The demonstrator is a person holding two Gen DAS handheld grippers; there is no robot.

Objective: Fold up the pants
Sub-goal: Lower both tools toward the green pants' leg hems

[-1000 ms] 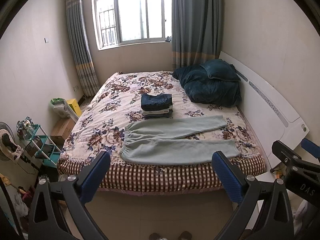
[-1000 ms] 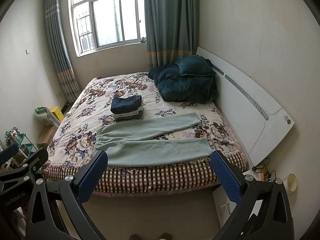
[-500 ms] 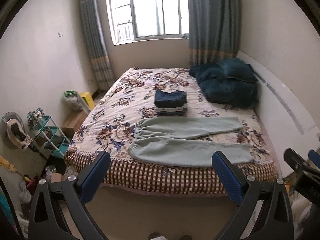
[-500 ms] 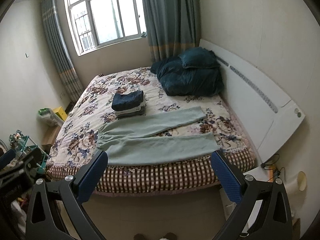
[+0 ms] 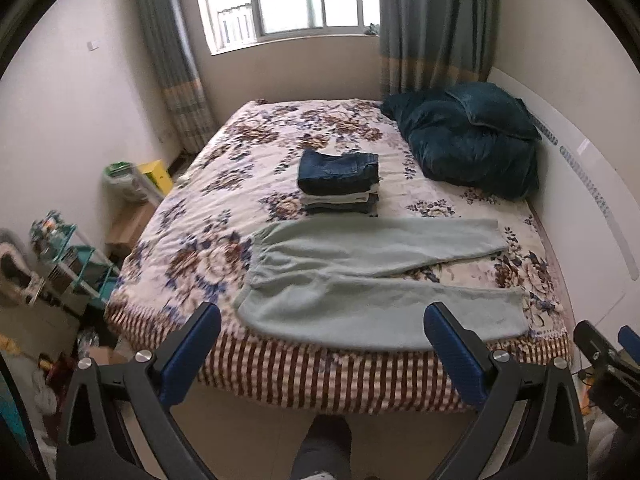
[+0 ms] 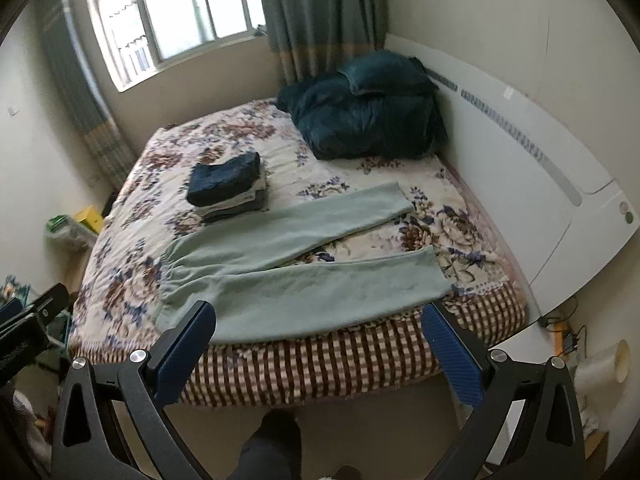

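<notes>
Pale green pants (image 5: 360,276) (image 6: 296,272) lie flat along the near edge of the bed, waistband to the left, both legs spread apart toward the right. My left gripper (image 5: 320,328) is open, held in the air in front of the bed, short of the pants' near leg. My right gripper (image 6: 318,326) is open too, also off the bed edge, with nothing between its fingers. The right gripper's body shows at the right edge of the left wrist view.
A stack of folded clothes (image 5: 340,182) (image 6: 228,188) topped by dark jeans sits behind the pants. A dark teal quilt and pillow (image 5: 468,144) lie by the white headboard (image 6: 540,184). A shelf and clutter (image 5: 68,256) stand left; a person's foot (image 5: 324,444) is on the floor.
Both grippers have moved closer to the bed and tilted downward, so the pants and the bed edge loom larger. The jaws stayed open. The pants have not moved.
</notes>
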